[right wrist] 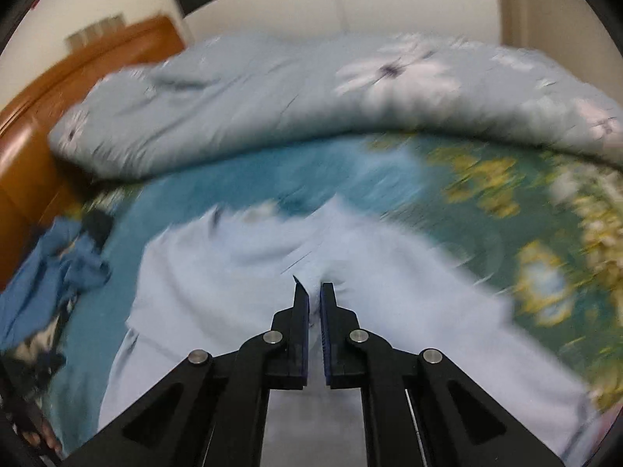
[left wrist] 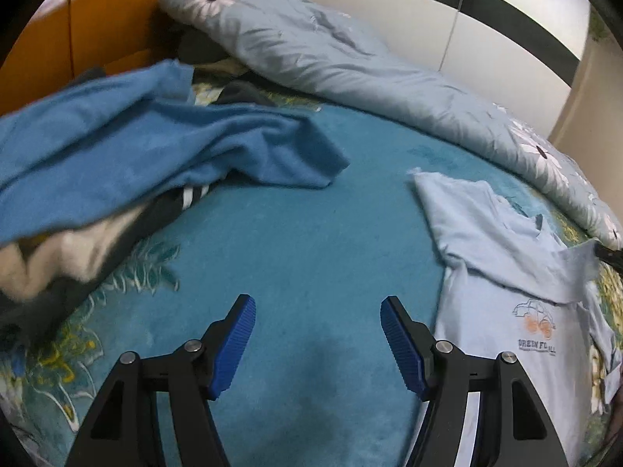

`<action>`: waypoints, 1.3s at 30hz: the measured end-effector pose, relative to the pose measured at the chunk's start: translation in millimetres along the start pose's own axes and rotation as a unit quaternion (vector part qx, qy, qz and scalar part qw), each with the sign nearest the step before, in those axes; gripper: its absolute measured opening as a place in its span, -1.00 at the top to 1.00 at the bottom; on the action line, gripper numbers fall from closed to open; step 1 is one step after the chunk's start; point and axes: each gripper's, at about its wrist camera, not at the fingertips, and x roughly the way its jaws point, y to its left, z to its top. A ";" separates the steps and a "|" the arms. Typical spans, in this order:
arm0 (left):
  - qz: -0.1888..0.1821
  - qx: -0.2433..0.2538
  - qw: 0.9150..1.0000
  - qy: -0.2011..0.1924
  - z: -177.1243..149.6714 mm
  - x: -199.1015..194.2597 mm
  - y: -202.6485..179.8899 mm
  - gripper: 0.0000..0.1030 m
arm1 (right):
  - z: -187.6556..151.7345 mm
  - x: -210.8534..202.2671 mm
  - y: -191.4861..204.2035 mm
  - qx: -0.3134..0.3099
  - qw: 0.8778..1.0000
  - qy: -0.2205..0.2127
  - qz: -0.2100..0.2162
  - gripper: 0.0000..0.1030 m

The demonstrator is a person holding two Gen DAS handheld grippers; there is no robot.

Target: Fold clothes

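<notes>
Pinching a fold of the pale blue T-shirt (right wrist: 241, 272) on the bed (left wrist: 311, 253) with right gripper (right wrist: 314, 292) fingers together, hovering the left gripper (left wrist: 317, 305) spread and empty, seemingly just starting, leaving the heaped clothes (left wrist: 117, 163) waiting.

A bed (left wrist: 311, 233) covered in a teal plush blanket with yellow-and-white flowers carries a rumpled pale blue floral quilt (left wrist: 350, 62) along its far edge, a pile of blue and dark clothes (left wrist: 136, 148), and a light blue printed T-shirt (left wrist: 506, 311).
</notes>
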 end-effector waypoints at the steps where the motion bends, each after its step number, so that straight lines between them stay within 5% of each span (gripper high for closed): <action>1: -0.001 -0.006 1.000 0.004 -2.6 1.8 2.7 -0.37 | 0.4 -0.8 -11.7 0.013 1.000 0.001 -0.006 0.89; 7: -0.002 -0.008 1.000 0.025 -15.0 6.4 6.8 -0.37 | -22.9 21.6 -65.8 0.058 0.997 0.035 -0.040 0.89; 11: 0.000 -0.004 1.000 0.025 -18.5 0.8 7.5 -0.37 | -27.2 18.7 -77.3 0.087 0.995 0.019 -0.037 0.84; 18: -0.003 -0.001 1.000 0.018 -26.9 -11.8 8.3 -0.37 | -73.0 -77.6 -88.0 0.046 0.997 -0.016 -0.054 0.45; 21: -0.010 -0.009 1.000 0.024 -31.4 -11.2 7.0 -0.37 | -111.2 -105.1 -97.8 0.014 0.997 0.012 -0.076 0.19; 23: -0.014 -0.010 0.999 0.028 -35.1 -11.8 3.0 -0.37 | -135.9 -114.0 -104.2 -0.001 0.996 0.040 -0.084 0.19; 29: -0.022 0.017 0.999 0.030 -43.1 -23.6 -14.4 -0.37 | -167.7 -96.0 -105.1 -0.018 0.994 0.083 -0.070 0.17; 33: -0.011 0.026 0.999 0.016 -43.1 -35.9 -16.8 -0.37 | -178.2 -85.0 -98.0 -0.038 0.993 0.082 -0.078 -0.06; 38: -0.013 0.020 1.000 0.016 -41.6 -39.0 -15.1 -0.37 | -177.9 -85.9 -104.5 -0.005 0.995 0.062 -0.080 -0.05; 39: -0.014 0.021 1.000 0.016 -41.8 -39.3 -15.6 -0.37 | -176.4 -87.0 -109.4 0.014 0.995 0.061 -0.081 0.10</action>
